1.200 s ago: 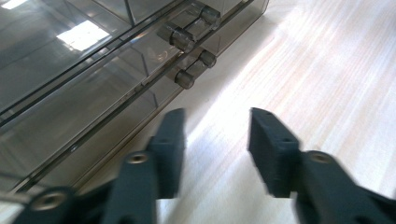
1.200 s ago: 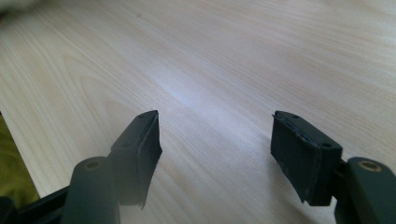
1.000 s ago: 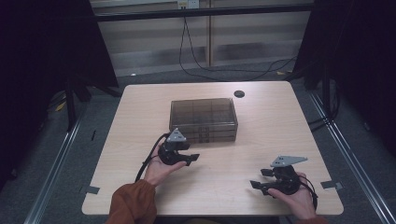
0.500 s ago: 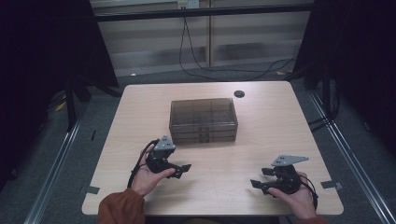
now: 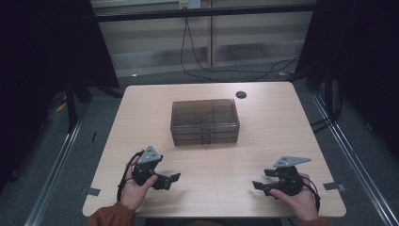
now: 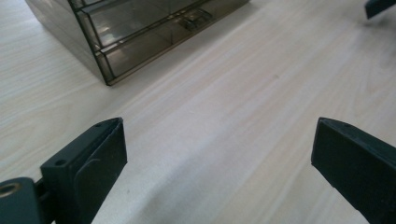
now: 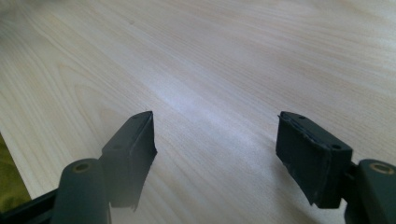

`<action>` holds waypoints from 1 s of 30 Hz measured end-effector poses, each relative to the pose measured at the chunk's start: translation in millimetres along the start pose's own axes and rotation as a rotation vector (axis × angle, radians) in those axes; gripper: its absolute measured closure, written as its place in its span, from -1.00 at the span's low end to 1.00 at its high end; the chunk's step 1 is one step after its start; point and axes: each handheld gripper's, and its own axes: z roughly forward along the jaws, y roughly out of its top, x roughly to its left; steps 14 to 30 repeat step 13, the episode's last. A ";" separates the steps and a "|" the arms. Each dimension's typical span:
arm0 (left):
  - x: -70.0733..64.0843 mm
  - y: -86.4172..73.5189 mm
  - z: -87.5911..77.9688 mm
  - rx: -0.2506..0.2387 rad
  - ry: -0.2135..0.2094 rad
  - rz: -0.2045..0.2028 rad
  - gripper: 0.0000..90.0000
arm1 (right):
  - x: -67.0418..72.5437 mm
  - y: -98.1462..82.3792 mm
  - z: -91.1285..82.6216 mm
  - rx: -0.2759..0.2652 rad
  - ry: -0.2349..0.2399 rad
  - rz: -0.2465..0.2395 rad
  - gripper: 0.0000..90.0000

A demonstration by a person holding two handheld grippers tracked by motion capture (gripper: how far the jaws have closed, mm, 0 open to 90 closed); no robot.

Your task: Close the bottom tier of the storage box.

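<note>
Smoked-plastic drawer box [image 5: 204, 121] sits mid-table [image 5: 263, 155], long axis running across it, up and to the right of the left gripper [image 5: 171, 180], the nearer one, its jaws just opened with nothing between; right gripper [image 5: 262, 181], also apart and empty, lies farther off.

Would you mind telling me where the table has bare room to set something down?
The table is bare on both sides of the smoky drawer box and in the front strip between the left gripper and right gripper. A small black disc sits near the far edge.
</note>
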 end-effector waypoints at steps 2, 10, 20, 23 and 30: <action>-3.5 -3.1 -2.7 0.016 0.020 0.024 -0.92 | 0.1 -0.1 -0.1 0.000 -0.001 0.001 -0.38; -13.8 -22.7 -13.2 0.017 0.022 0.029 -0.91 | -1.2 -0.8 0.6 -0.004 -0.018 0.009 -0.45; -12.4 -24.6 -13.3 0.010 0.021 0.009 -0.91 | -2.3 -1.1 -0.8 -0.014 -0.028 0.017 -0.48; -12.4 -24.6 -13.3 0.010 0.021 0.009 -0.91 | -2.3 -1.1 -0.8 -0.014 -0.028 0.017 -0.48; -12.4 -24.6 -13.3 0.010 0.021 0.009 -0.91 | -2.3 -1.1 -0.8 -0.014 -0.028 0.017 -0.48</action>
